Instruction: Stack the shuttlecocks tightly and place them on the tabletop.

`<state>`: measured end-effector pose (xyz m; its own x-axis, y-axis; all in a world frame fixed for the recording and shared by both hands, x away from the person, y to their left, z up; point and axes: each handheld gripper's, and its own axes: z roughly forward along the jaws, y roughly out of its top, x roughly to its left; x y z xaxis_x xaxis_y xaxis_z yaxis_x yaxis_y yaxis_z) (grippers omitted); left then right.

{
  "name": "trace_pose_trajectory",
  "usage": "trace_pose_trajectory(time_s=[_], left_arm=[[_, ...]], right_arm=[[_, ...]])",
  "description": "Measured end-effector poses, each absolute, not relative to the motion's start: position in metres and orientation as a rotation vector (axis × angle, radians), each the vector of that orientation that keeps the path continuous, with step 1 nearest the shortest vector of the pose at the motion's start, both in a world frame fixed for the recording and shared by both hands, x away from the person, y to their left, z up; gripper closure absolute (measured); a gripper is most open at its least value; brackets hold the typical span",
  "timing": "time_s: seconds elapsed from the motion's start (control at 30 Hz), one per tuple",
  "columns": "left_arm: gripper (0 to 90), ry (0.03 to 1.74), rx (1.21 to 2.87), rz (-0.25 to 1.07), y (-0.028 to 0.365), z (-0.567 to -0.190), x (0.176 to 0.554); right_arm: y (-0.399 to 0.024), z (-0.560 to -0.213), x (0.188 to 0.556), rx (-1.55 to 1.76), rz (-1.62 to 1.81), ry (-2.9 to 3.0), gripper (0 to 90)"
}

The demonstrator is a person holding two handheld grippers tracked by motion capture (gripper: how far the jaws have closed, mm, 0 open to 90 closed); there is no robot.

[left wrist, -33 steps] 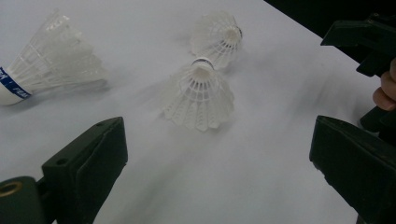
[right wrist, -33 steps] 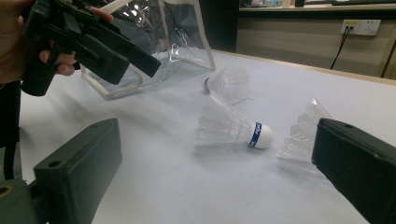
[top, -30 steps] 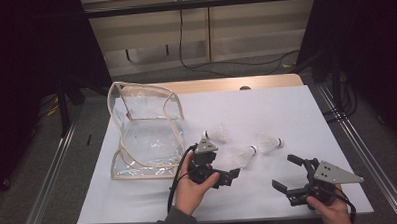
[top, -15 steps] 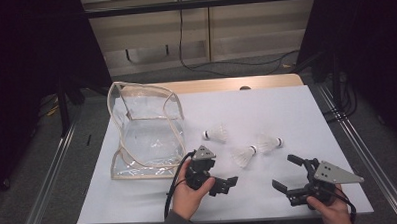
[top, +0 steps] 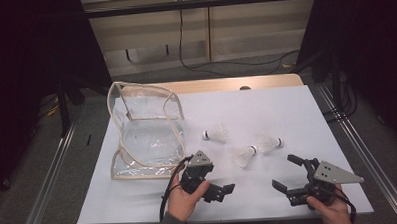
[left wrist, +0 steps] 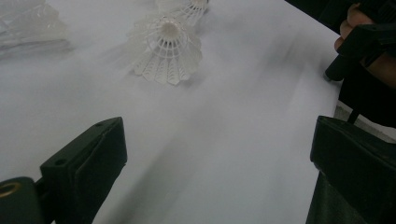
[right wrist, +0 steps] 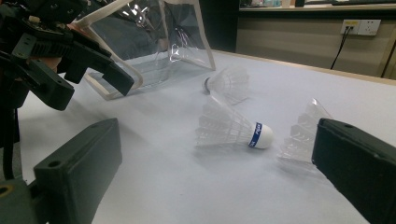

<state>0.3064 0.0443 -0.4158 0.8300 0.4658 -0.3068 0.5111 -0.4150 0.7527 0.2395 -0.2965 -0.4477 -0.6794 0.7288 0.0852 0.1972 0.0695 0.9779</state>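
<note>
- Left gripper [top: 224, 190] is drawing back toward six o'clock from the shuttlecocks, jaws wide, carrying nothing.
- Right gripper [top: 290, 175] is waiting, jaws wide and unladen.
- Nearest shuttlecock [top: 243, 156] is lying at the left gripper's one o'clock, outside the clear bag [top: 146, 131]; bagging is not yet begun.

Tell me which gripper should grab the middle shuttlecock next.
Probably the left. The left gripper is open and points toward the middle shuttlecock, which sits just ahead of it. The right gripper, also open, lies about as near, closer to the right shuttlecock.
</note>
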Motion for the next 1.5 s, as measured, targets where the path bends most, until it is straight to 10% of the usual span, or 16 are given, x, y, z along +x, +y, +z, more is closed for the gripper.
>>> trace_pose_trajectory(time_s=[1.5], left_arm=[[3.8, 0.687, 2.059, -0.084, 0.097, -0.410, 0.300]], right_arm=[[-0.298, -0.449, 0.241, 0.926, 1.640, 1.923, 1.2]])
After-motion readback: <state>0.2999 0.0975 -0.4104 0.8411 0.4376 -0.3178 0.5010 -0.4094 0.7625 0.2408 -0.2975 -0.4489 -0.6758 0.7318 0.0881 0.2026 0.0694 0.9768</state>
